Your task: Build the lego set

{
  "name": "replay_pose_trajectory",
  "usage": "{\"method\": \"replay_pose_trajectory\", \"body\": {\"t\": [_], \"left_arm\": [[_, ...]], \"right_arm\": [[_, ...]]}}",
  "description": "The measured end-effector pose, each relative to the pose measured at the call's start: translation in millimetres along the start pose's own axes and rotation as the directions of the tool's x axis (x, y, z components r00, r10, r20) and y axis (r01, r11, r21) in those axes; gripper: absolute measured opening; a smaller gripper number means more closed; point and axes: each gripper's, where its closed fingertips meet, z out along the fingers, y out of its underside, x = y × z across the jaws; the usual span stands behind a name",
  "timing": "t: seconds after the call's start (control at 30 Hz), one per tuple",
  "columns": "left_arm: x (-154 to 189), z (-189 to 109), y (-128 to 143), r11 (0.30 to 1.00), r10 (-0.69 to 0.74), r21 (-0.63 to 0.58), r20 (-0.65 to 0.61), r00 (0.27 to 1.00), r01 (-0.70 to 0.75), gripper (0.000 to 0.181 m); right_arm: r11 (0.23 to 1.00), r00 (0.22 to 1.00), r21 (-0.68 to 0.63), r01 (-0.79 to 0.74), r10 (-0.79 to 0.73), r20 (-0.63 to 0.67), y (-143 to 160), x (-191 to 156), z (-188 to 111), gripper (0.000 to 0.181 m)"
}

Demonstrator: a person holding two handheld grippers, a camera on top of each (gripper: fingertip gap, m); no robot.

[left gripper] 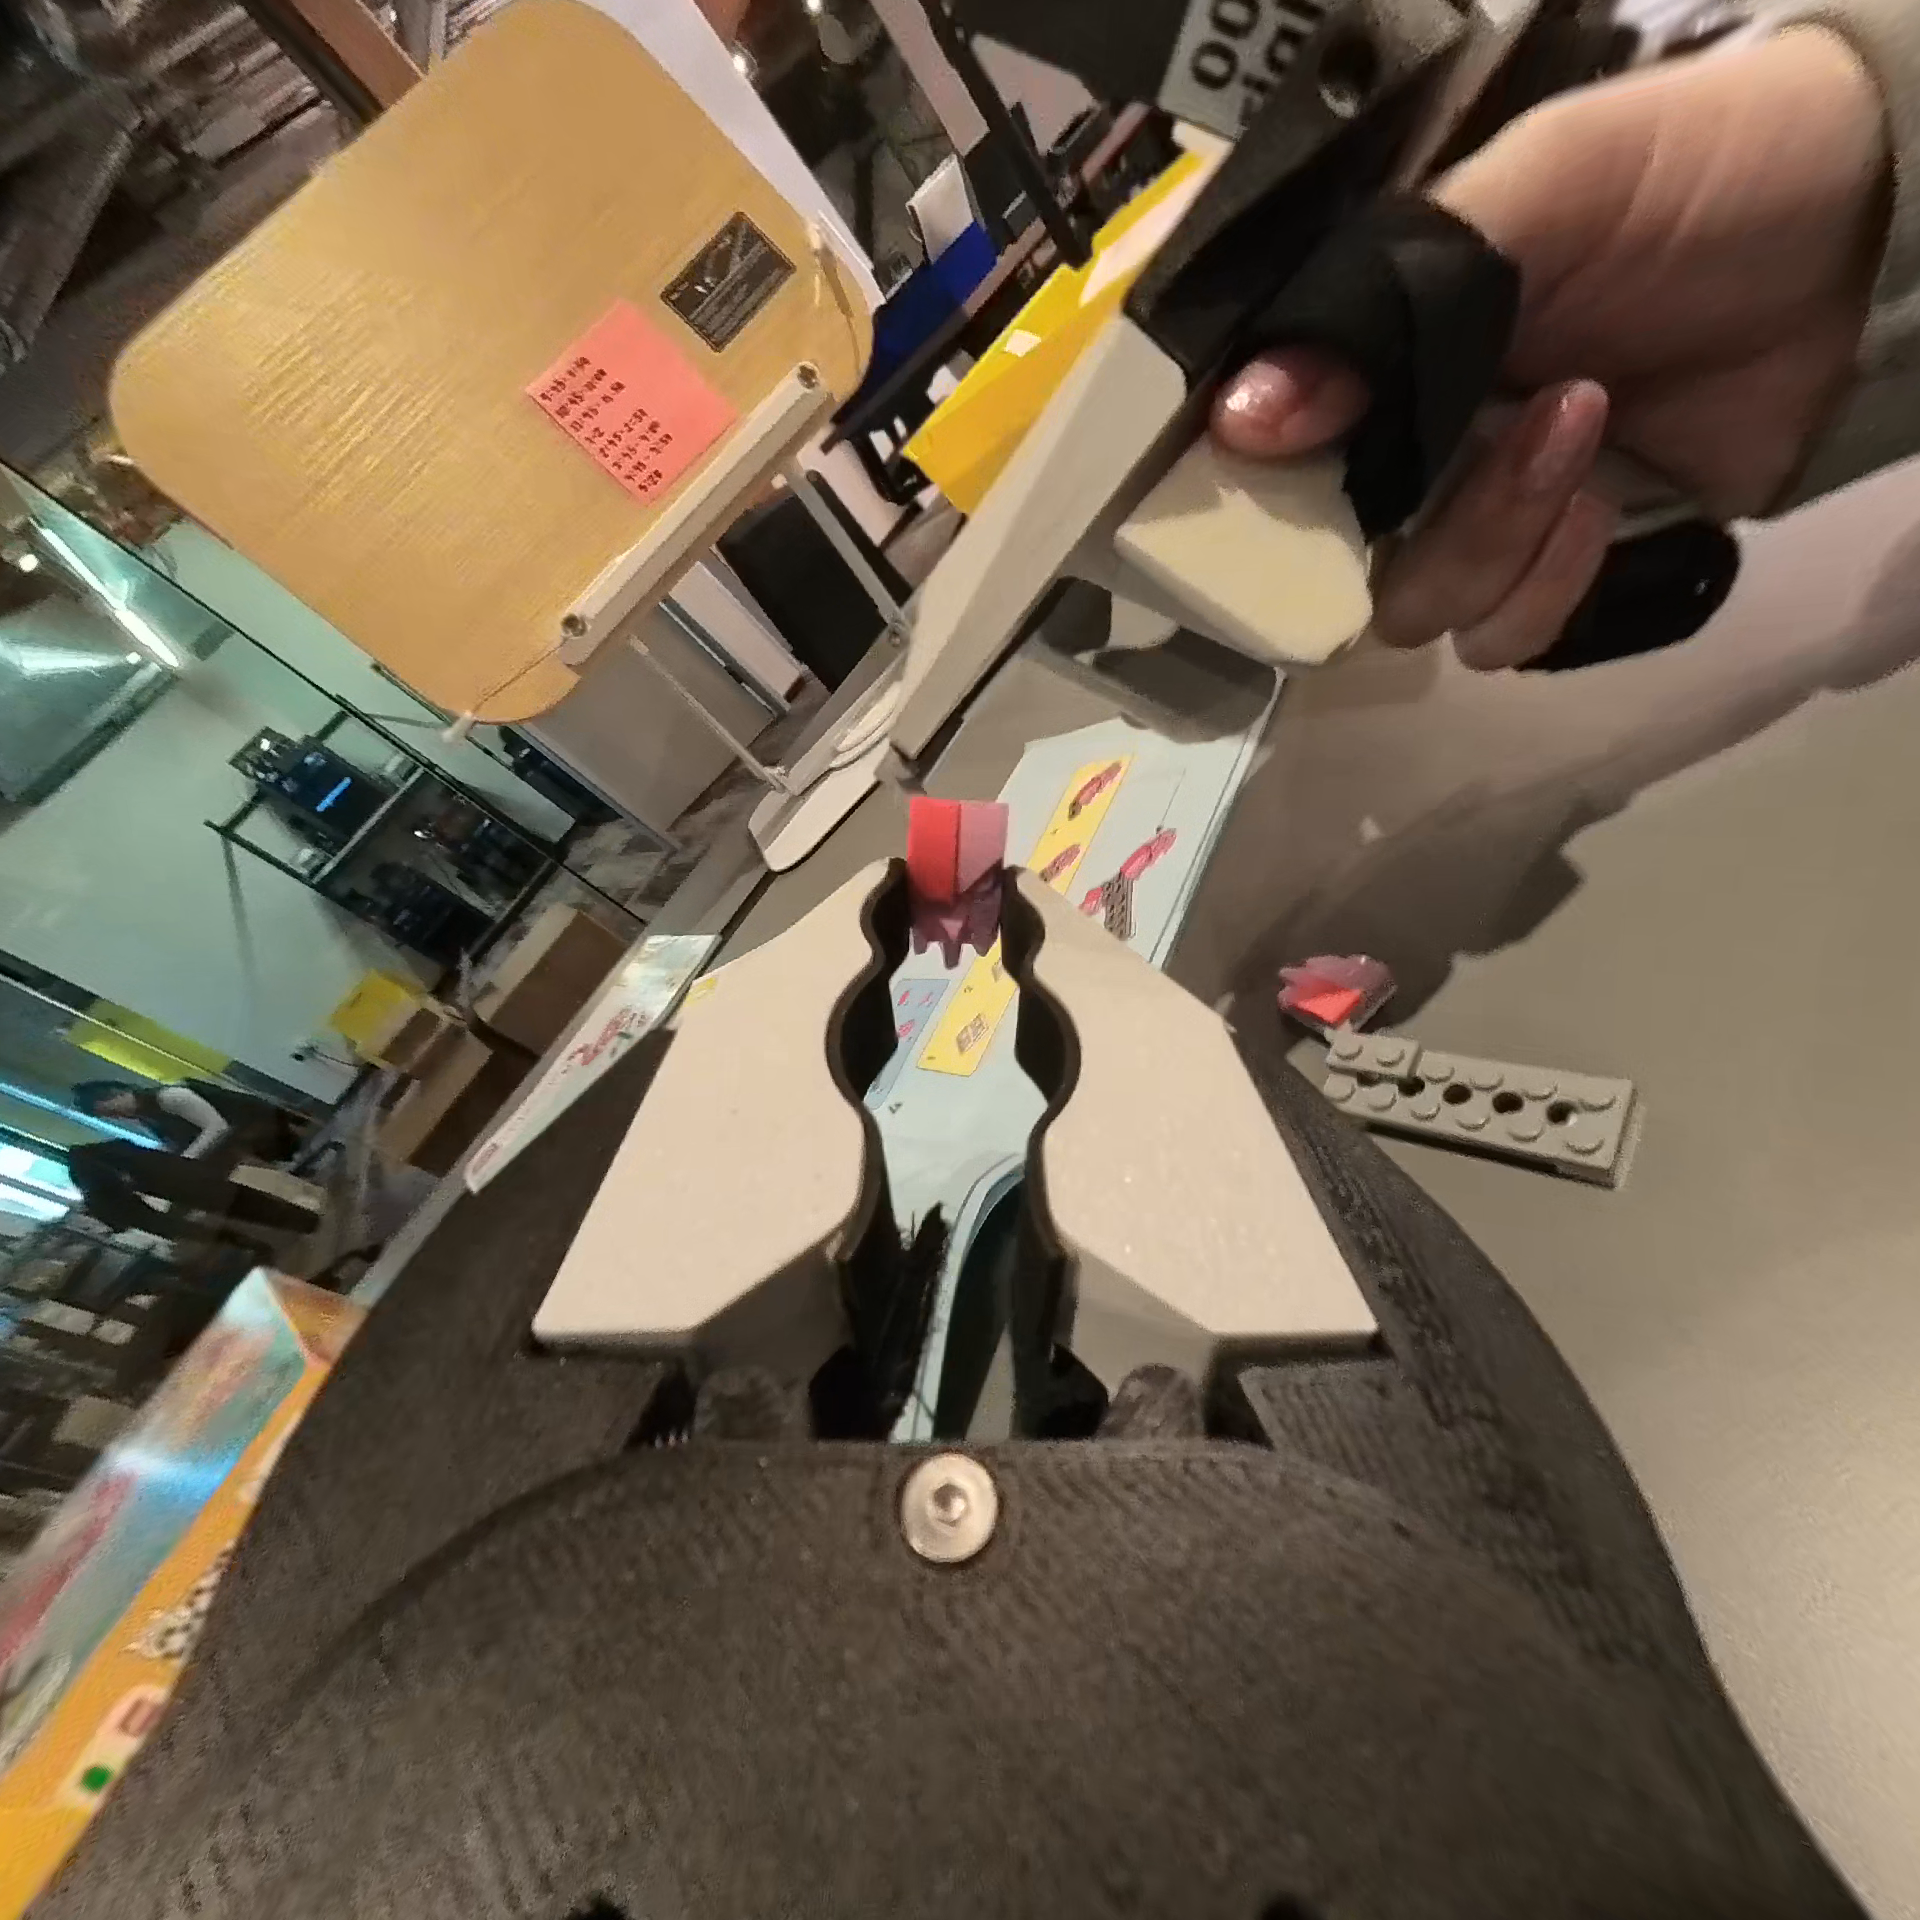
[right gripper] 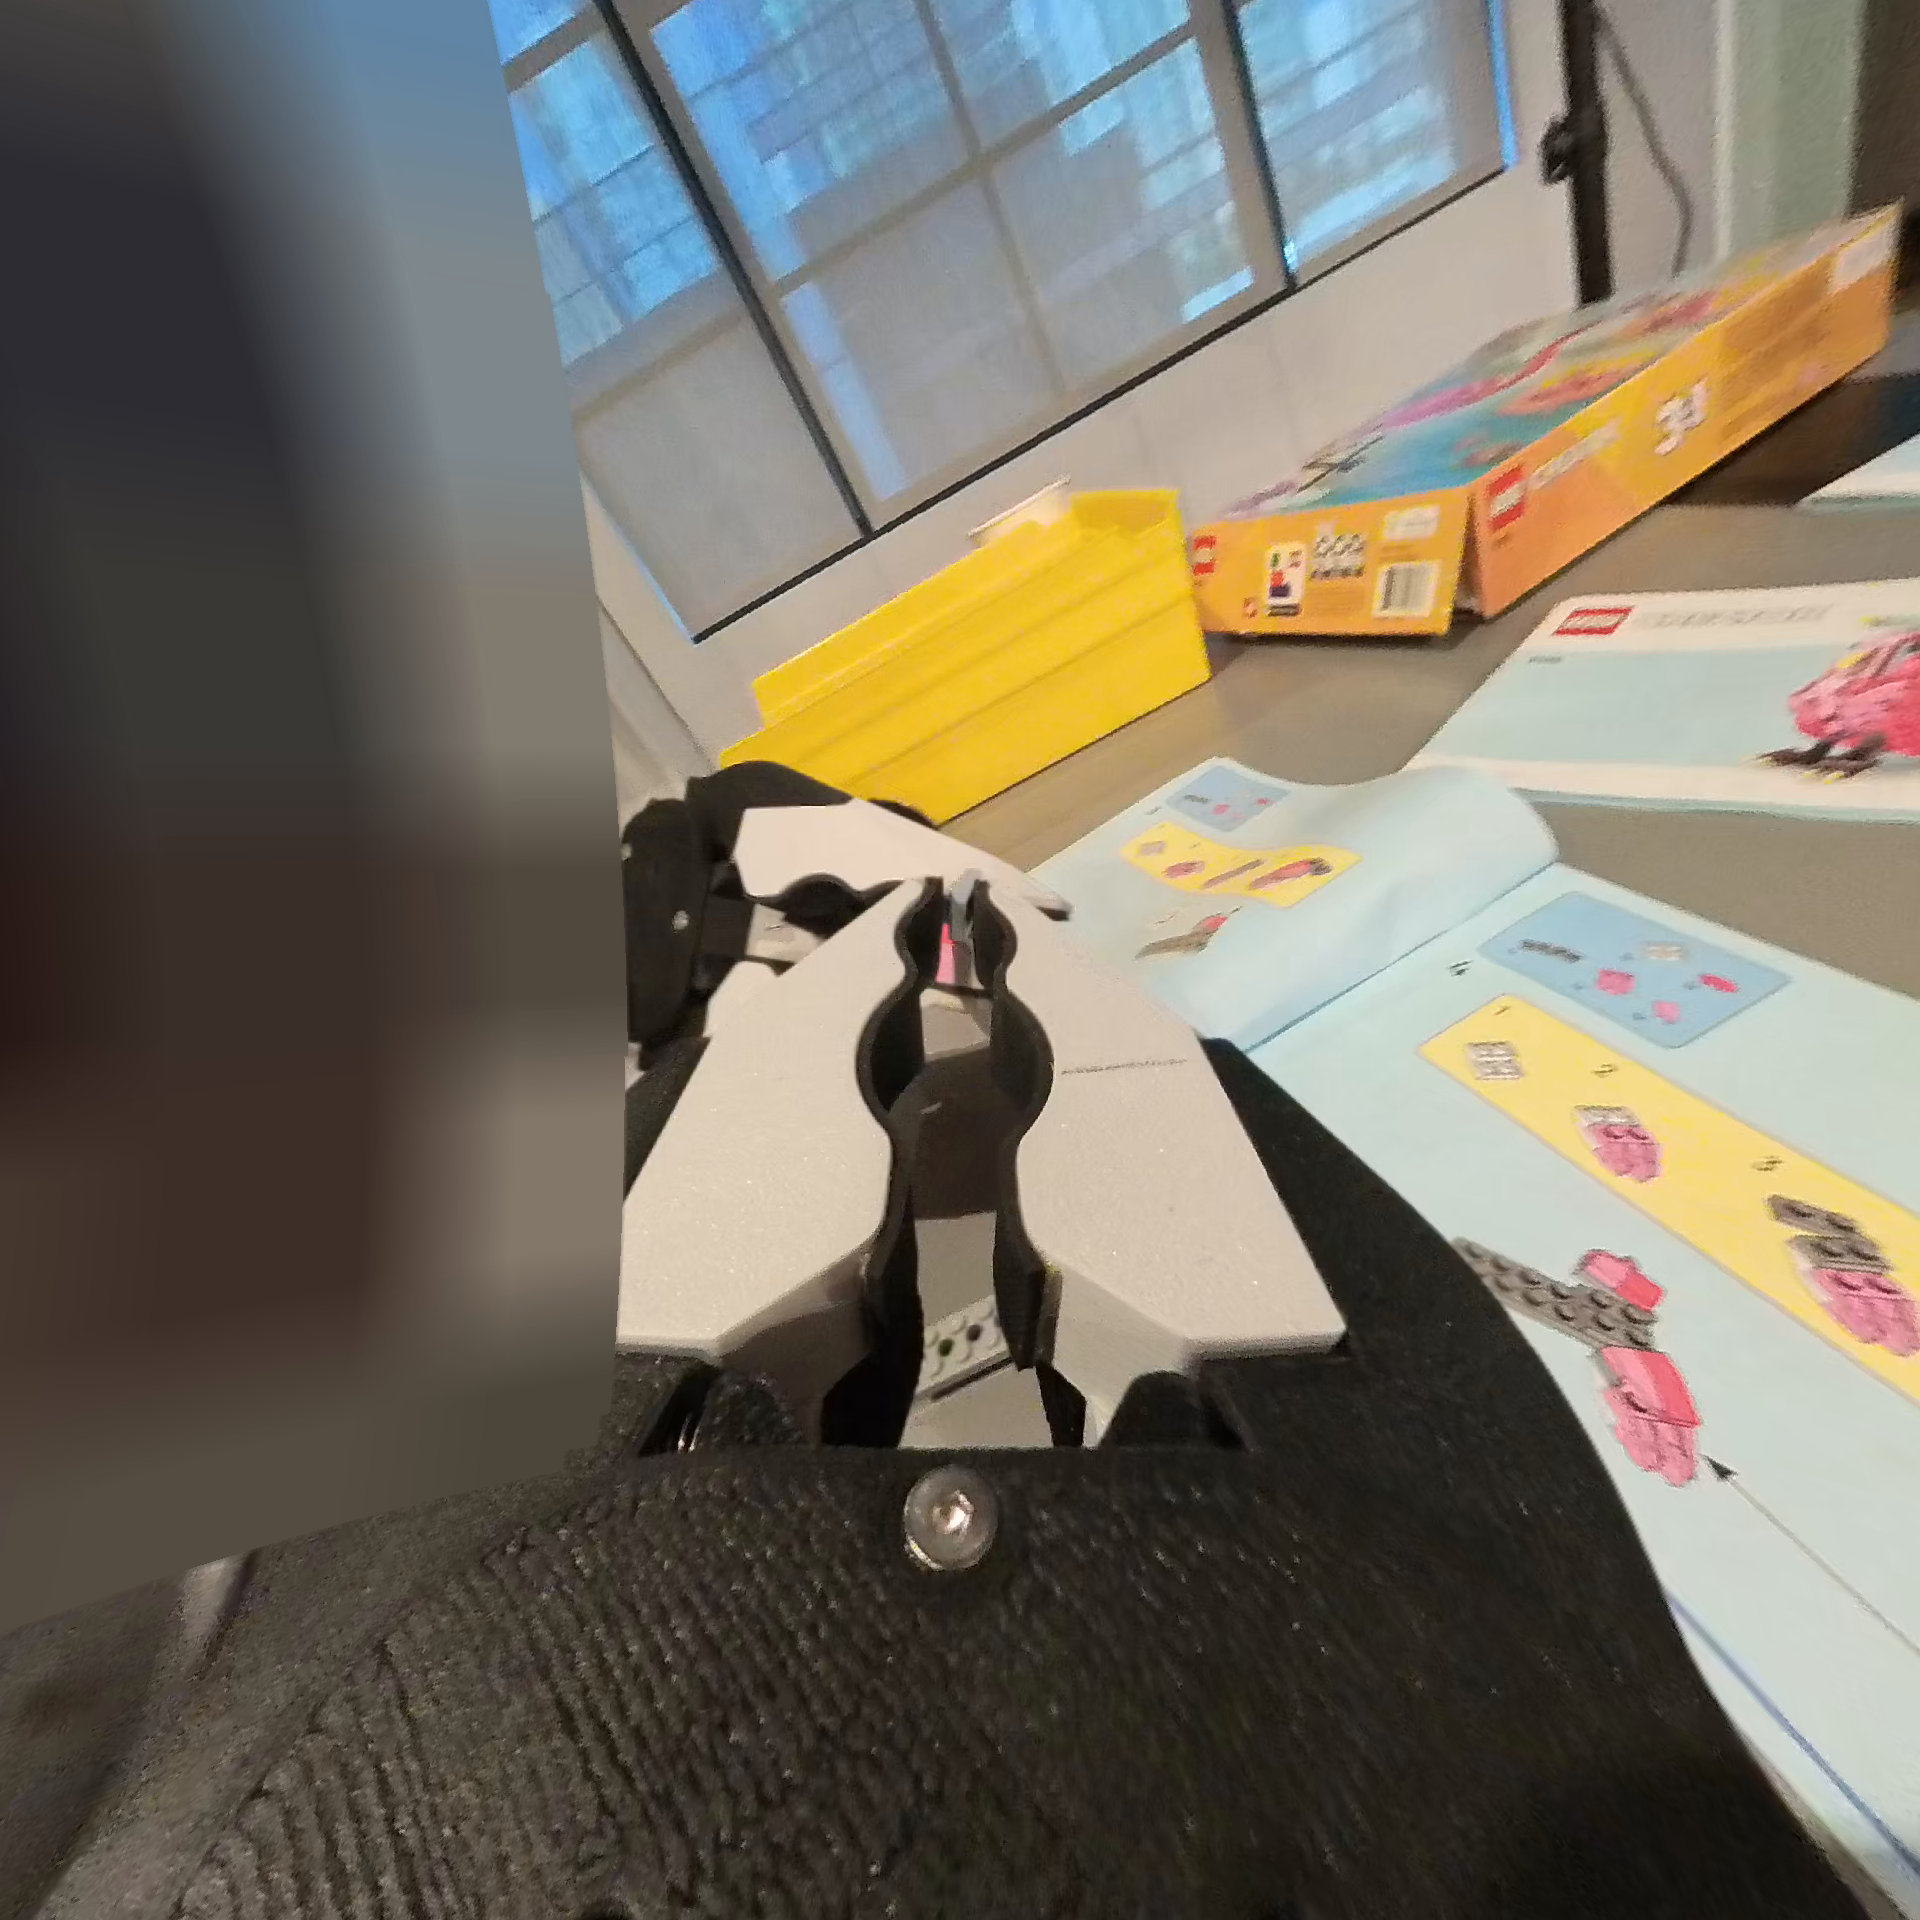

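My left gripper [left gripper: 954,883] is shut on a small pink and red brick assembly [left gripper: 956,847] and holds it above the table. My right gripper [right gripper: 961,914] has its jaws nearly together on a thin small grey piece [right gripper: 968,920], with a bit of pink beside it. The two grippers' tips meet. The left gripper's fingers [right gripper: 883,847] show just behind the right one's tips. In the left wrist view a hand holds the right gripper [left gripper: 831,821], which reaches in from the upper right. A grey plate with holes [left gripper: 1475,1112] and a small pink-red piece [left gripper: 1335,987] lie on the table.
An open instruction booklet [right gripper: 1558,1039] lies on the grey table, also showing in the left wrist view [left gripper: 1143,821]. A yellow-orange set box [right gripper: 1558,468] and a yellow bin [right gripper: 987,665] stand farther back. A wooden board with a pink note [left gripper: 436,395] stands beyond the table.
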Motion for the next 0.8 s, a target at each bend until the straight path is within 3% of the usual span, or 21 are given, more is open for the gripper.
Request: {"method": "replay_pose_trajectory", "body": {"t": [0.13,0.33,0.67,0.8], "left_arm": [[-2.1,-0.8,-3.8,0.993,-0.118,0.013,-0.008,0.993,0.118,0.016],[-4.4,-0.1,-0.3,0.967,-0.256,-0.005,-0.020,0.967,0.255,0.016],[-4.5,1.0,2.7,0.941,-0.340,-0.021,-0.045,0.939,0.339,0.016],[-10.2,0.4,3.9,0.951,-0.307,-0.020,-0.018,0.951,0.307,0.016]], "right_arm": [[0.998,0.999,0.060,0.021,-0.019,-0.035,-5.5,3.4,0.9,0.003],[0.990,0.997,0.124,-0.072,0.074,-0.017,-4.6,6.4,5.9,0.004],[0.994,0.996,0.072,-0.079,0.081,-0.027,3.1,8.5,9.0,0.005],[0.994,0.997,0.099,-0.043,0.049,-0.061,-3.4,12.1,3.8,0.010]]}}
